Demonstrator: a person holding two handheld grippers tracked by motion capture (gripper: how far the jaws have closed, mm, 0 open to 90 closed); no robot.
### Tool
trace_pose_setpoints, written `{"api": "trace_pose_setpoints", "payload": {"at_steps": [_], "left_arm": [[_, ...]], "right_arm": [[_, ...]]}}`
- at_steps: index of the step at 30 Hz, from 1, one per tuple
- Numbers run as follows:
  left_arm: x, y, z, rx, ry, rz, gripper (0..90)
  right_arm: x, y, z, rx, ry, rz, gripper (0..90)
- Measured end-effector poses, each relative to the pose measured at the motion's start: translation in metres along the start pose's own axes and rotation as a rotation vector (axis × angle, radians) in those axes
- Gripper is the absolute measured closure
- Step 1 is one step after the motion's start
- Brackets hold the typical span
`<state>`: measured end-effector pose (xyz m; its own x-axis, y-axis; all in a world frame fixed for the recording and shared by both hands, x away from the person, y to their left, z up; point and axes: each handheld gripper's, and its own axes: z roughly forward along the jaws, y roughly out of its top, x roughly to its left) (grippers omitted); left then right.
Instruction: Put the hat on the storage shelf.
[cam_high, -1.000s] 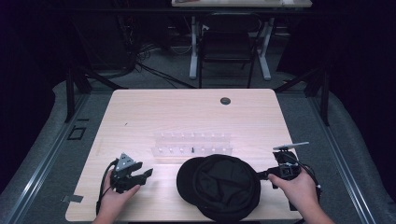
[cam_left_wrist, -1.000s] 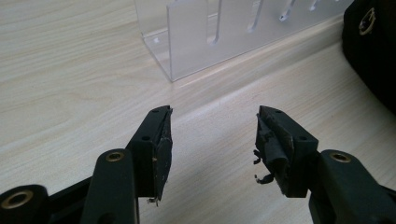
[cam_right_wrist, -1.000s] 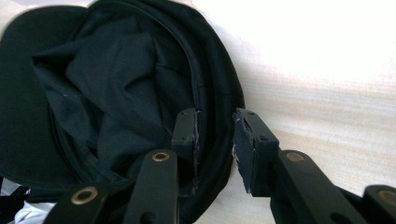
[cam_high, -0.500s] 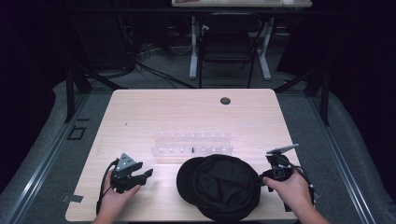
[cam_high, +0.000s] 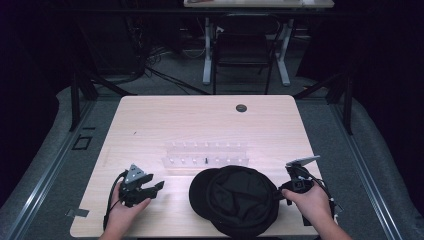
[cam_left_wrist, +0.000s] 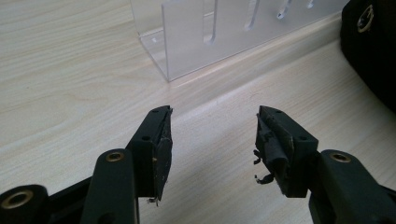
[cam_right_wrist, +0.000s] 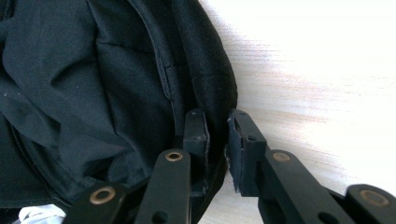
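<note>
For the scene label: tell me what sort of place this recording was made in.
Probably a lab or recording room: a lone wooden table on a grey floor mat, dark surroundings, loose cables behind it, and another desk's white legs beyond.

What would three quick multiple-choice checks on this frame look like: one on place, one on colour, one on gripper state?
1. Where does the hat lie relative to the clear rack?
A. On the near side of it, by the table's front edge
B. Behind it, by the round hole
C. On top of it

2. What colour is the hat?
A. White
B. Black
C. Red

3. How do the left gripper's jaws stand?
A. Clamped on the rack
B. Closed on the hat
C. Apart, with bare table between them

Answers: 1 A, the high view shows the hat between the rack and the person's edge. 2 B, its fabric is black in the high view and the right gripper view. 3 C, the left gripper view shows a wide gap with only wood in it.
</note>
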<state>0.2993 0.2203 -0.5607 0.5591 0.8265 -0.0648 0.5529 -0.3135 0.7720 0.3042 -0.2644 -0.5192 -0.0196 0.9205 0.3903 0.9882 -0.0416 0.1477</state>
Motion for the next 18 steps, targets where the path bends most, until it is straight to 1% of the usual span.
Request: {"api": "trace_pose_setpoints", "payload": {"at_steps": [1,2,3,4,5,6,7,8,9,10,11,12,15,16,17,18], "left_arm": [[0.000,0.000,0.000,0.000,0.000,0.000,45.9],[0.000,0.000,0.000,-0.005,0.001,0.000,45.9],[0.000,0.000,0.000,-0.005,0.001,0.000,45.9],[0.000,0.000,0.000,-0.004,0.001,0.000,45.9],[0.000,0.000,0.000,-0.004,0.001,0.000,45.9],[0.000,0.000,0.000,-0.004,0.001,0.001,45.9],[0.000,0.000,0.000,-0.004,0.001,0.000,45.9],[0.000,0.000,0.000,-0.004,0.001,0.001,45.9],[0.000,0.000,0.000,-0.004,0.002,0.001,45.9],[0.000,0.000,0.000,-0.004,0.002,0.001,45.9],[0.000,0.000,0.000,-0.004,0.002,0.001,45.9],[0.000,0.000,0.000,-0.005,0.001,-0.001,45.9],[0.000,0.000,0.000,-0.004,0.001,0.000,45.9],[0.000,0.000,0.001,-0.004,0.001,0.000,45.9],[0.000,0.000,0.001,-0.004,0.001,0.000,45.9],[0.000,0.000,0.001,-0.002,0.000,0.004,45.9]], "right_arm": [[0.000,0.000,0.000,0.000,0.000,0.000,79.8],[-0.002,0.003,-0.002,0.061,-0.019,-0.033,80.7],[-0.002,0.003,-0.002,0.061,-0.019,-0.033,80.7],[-0.002,0.003,0.000,0.054,-0.010,-0.021,80.7],[-0.001,0.002,0.003,0.026,0.000,0.003,80.6],[-0.002,0.003,0.003,0.053,-0.008,-0.006,80.1],[-0.002,0.003,0.003,0.053,-0.008,-0.006,80.1],[-0.002,0.004,0.006,0.058,-0.009,0.006,79.4],[-0.002,0.004,0.006,0.069,-0.004,0.008,79.4],[-0.002,0.005,0.007,0.090,-0.014,-0.001,79.4],[-0.002,0.005,0.007,0.090,-0.014,-0.001,79.4],[-0.001,0.005,0.009,0.072,-0.017,0.021,79.3],[-0.002,0.005,0.012,0.064,-0.007,0.033,79.2],[-0.002,0.006,0.011,0.089,-0.012,0.019,79.4],[-0.002,0.007,0.011,0.099,-0.016,0.017,80.4],[-0.003,0.007,0.012,0.101,-0.008,0.027,83.7]]}}
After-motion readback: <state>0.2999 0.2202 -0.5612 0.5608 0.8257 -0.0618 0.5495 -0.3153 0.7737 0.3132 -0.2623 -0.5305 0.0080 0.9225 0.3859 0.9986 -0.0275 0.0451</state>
